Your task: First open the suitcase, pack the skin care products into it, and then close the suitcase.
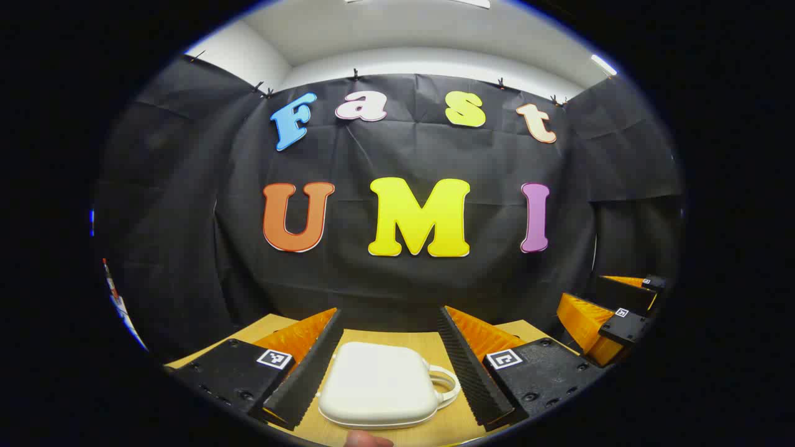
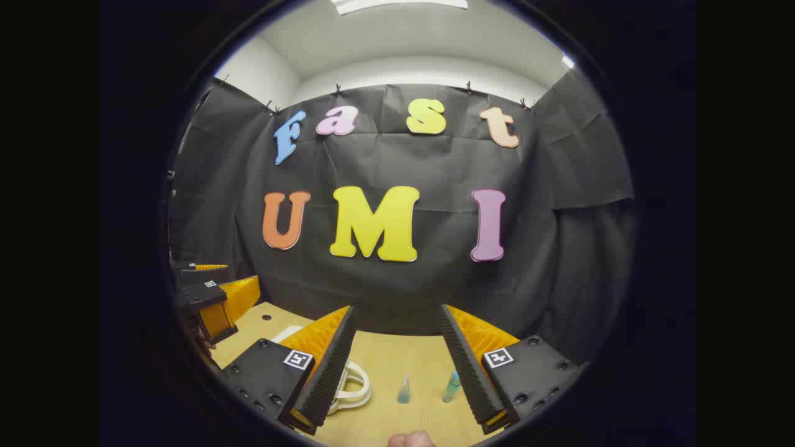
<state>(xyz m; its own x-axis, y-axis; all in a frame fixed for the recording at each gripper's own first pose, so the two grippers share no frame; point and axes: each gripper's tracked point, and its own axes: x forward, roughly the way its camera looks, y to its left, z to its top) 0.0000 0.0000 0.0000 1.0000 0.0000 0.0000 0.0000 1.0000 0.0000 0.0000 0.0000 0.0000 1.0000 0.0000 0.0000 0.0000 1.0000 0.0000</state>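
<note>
A small white suitcase point(image 1: 379, 385) lies closed on the wooden table point(image 1: 435, 428), its handle point(image 1: 446, 385) pointing right. My left gripper point(image 1: 390, 316) hovers over it, open, one finger on each side and neither touching it. In the right gripper view, two small bluish skin care bottles point(image 2: 404, 390) point(image 2: 452, 386) stand on the table between the fingers of my right gripper point(image 2: 397, 313), which is open and holds nothing. The suitcase handle point(image 2: 355, 383) pokes out beside its left finger.
The other gripper shows at the edge of each view, the right gripper point(image 1: 612, 323) off to the right and the left gripper point(image 2: 214, 298) to the left. The booth's black cloth wall stands close behind the table. A small hole point(image 2: 266, 317) marks the tabletop point(image 2: 397, 354).
</note>
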